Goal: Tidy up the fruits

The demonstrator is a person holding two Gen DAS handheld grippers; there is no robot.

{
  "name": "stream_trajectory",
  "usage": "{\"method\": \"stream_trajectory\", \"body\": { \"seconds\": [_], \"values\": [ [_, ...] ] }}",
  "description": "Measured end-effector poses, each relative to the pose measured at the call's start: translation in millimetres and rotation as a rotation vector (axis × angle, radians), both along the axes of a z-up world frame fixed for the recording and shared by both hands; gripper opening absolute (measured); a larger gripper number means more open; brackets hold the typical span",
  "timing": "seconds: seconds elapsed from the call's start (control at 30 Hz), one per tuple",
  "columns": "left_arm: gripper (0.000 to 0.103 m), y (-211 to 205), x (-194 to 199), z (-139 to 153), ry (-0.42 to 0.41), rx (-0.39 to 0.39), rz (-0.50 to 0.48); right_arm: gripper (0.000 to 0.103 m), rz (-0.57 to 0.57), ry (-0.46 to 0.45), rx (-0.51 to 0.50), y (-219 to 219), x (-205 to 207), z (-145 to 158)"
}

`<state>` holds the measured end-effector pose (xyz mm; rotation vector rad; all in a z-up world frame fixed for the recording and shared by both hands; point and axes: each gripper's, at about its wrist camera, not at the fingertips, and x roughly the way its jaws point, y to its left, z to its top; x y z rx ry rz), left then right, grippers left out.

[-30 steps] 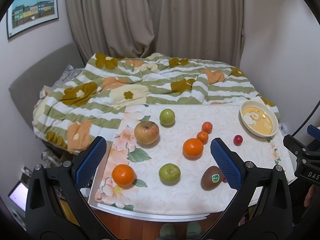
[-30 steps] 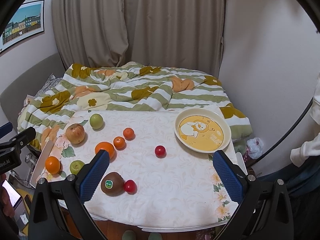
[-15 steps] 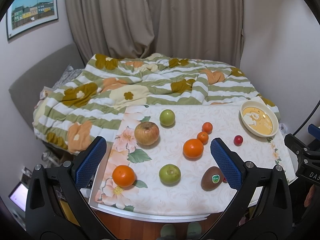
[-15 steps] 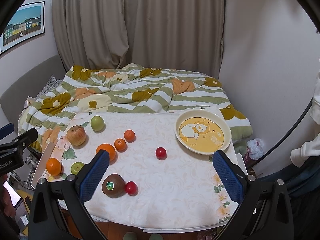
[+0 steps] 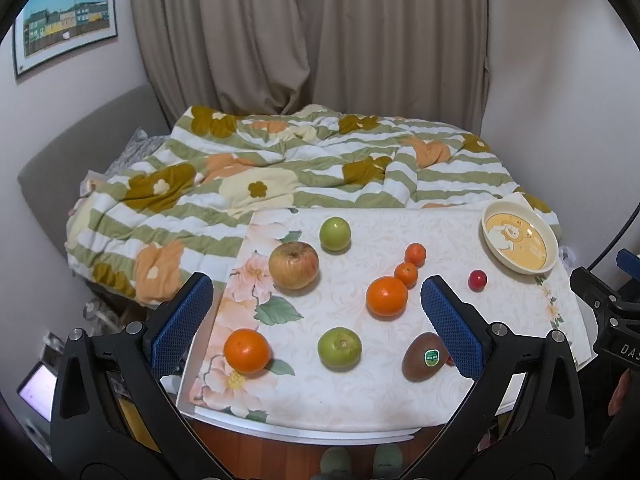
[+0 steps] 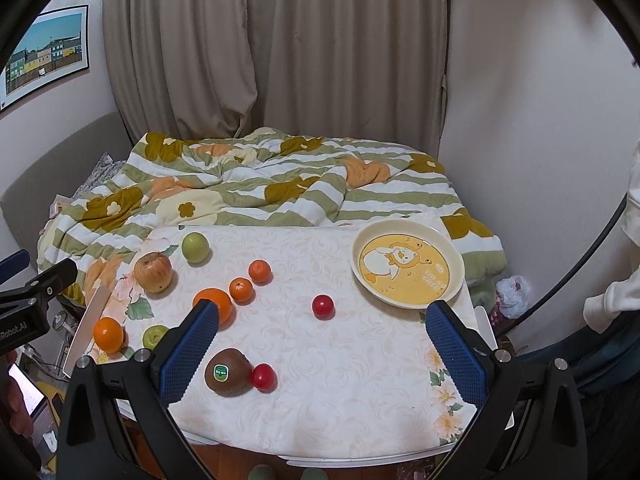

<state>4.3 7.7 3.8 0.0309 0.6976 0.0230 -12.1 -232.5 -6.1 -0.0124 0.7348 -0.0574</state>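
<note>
Fruit lies loose on a floral-cloth table (image 5: pixel 360 396): two oranges (image 5: pixel 246 351) (image 5: pixel 387 295), two green apples (image 5: pixel 339 348) (image 5: pixel 335 233), a russet apple (image 5: pixel 293 265), two mandarins (image 5: pixel 406 273) (image 5: pixel 415 254), a kiwi (image 5: pixel 425 356) and a red tomato (image 5: pixel 477 280). A second tomato (image 6: pixel 263 377) touches the kiwi (image 6: pixel 227 371). An empty yellow duck plate (image 6: pixel 407 267) stands at the far right. My left gripper (image 5: pixel 316 322) and right gripper (image 6: pixel 322 356) are both open and empty, held above the table's near edge.
A bed with a striped flowered quilt (image 5: pixel 280 168) lies right behind the table. Curtains (image 5: pixel 312 36) hang behind it. A wall stands close on the right. A phone screen (image 5: pixel 38 390) glows at the lower left, below table height.
Both views have drifted slightly back and up. Nothing on the table has moved, and both grippers stay open.
</note>
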Motion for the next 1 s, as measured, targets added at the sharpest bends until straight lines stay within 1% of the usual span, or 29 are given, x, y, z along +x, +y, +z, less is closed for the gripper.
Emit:
{"method": "stream_trajectory", "body": {
  "seconds": [0.4,0.53,0.63,0.7,0.73,0.8,0.83,0.87,0.9,0.93,1.0],
  "values": [
    [0.103,0.8,0.0,0.2,0.002,-0.001,-0.001,0.103,0.001,-0.004,0.004,-0.9,-0.6,-0.2],
    [0.103,4.9,0.3,0.1,0.028,-0.022,0.007,0.103,0.000,0.000,0.011,0.6,0.3,0.2],
    [0.103,13.5,-3.0,-2.3,0.049,-0.043,0.029,0.103,0.037,0.021,0.038,10.0,6.1,0.0],
    [0.103,20.1,-7.0,-7.4,0.061,-0.044,0.058,0.103,0.052,0.025,0.029,12.6,8.3,-0.2],
    [0.103,21.9,-8.5,-10.7,0.066,-0.042,0.067,0.103,0.082,0.029,0.014,22.0,11.8,-4.7],
    [0.103,26.0,-12.6,-21.6,0.071,-0.020,0.092,0.103,0.106,0.029,0.010,20.0,12.2,-4.8],
    [0.103,27.2,-13.4,-26.3,0.074,-0.006,0.100,0.103,0.143,0.032,0.012,30.9,16.3,-13.3],
    [0.103,29.8,-14.0,-33.4,0.081,0.012,0.110,0.103,0.147,0.033,0.013,27.9,15.5,-15.9],
    [0.103,29.8,-12.9,-37.0,0.086,0.019,0.111,0.103,0.164,0.038,0.018,37.1,19.6,-24.2],
    [0.103,35.4,-13.0,-45.0,0.099,0.021,0.109,0.103,0.166,0.039,0.021,32.3,20.0,-26.9],
    [0.103,40.1,-10.8,-55.4,0.118,0.017,0.101,0.103,0.179,0.043,0.029,44.5,27.0,-38.8]
  ]
}}
